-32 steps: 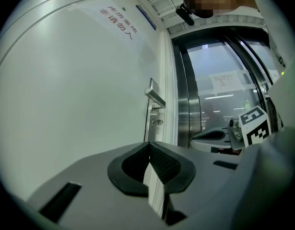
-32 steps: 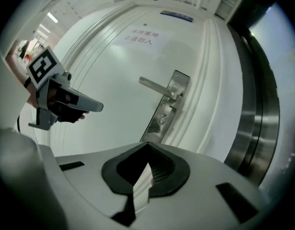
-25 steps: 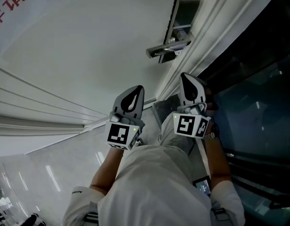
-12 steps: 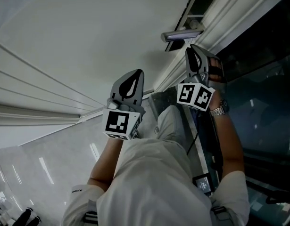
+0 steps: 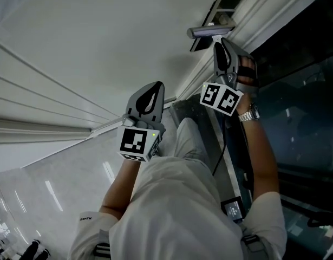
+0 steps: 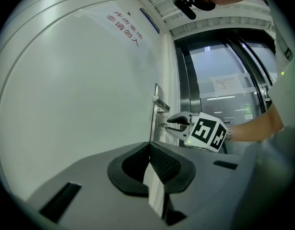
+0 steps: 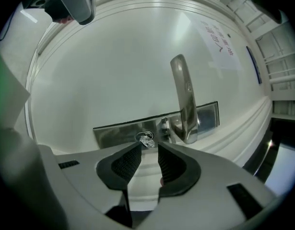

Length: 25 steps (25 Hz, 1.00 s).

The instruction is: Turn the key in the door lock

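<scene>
Door (image 6: 80, 80) bears red Chinese lettering (image 6: 123, 27). Right claw (image 7: 148, 147) has just been opening, key (image 7: 146, 139) loose between its tips at 12 o'clock. Left claw (image 6: 149, 150) closed, empty.

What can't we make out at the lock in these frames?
- Head view: the small silver key is hidden behind the right gripper.
- Right gripper view: the key sits tiny and glary between the tips of jaws that have just been opening; its turn angle is unreadable.
- Left gripper view: the red print on the white door is too small and skewed to read.
</scene>
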Available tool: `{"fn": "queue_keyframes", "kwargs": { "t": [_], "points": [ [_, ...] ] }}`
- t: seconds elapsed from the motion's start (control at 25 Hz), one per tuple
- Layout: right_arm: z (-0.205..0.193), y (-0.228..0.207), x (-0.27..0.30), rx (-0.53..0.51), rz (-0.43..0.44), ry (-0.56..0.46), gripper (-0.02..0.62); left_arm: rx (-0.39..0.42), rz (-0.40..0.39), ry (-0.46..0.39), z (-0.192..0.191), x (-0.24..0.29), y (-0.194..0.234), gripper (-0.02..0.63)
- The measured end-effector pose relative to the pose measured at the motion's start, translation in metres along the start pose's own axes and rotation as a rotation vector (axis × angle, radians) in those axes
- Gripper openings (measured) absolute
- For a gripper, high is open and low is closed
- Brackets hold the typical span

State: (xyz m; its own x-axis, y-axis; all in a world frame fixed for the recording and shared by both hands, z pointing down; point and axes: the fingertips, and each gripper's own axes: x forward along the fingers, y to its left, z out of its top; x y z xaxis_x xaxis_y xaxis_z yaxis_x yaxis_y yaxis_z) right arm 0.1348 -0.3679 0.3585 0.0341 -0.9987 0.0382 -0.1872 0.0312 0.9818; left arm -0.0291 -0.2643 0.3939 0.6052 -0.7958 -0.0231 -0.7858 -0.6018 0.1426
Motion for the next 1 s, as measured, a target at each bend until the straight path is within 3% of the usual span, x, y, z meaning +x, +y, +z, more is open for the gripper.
{"fn": "queue_keyframes", "kwargs": {
  "t": [0.2,0.32,0.88,1.0],
  "points": [
    [0.002,0.004,0.008,-0.054,0.030,0.008,0.086,-0.004,-0.014,-0.004,0.001,0.000,-0.005,0.009],
    [0.000,0.005,0.017,-0.100,0.000,0.019,0.086,0.000,-0.020,0.002,-0.002,-0.004,-0.007,0.009],
    [0.007,0.006,0.029,-0.005,-0.015,0.030,0.082,-0.014,0.002,0.013,-0.012,-0.020,-0.002,0.009],
    [0.005,0.001,0.029,0.015,-0.032,0.034,0.023,-0.010,-0.004,0.020,-0.015,-0.020,-0.005,0.009]
  ]
}}
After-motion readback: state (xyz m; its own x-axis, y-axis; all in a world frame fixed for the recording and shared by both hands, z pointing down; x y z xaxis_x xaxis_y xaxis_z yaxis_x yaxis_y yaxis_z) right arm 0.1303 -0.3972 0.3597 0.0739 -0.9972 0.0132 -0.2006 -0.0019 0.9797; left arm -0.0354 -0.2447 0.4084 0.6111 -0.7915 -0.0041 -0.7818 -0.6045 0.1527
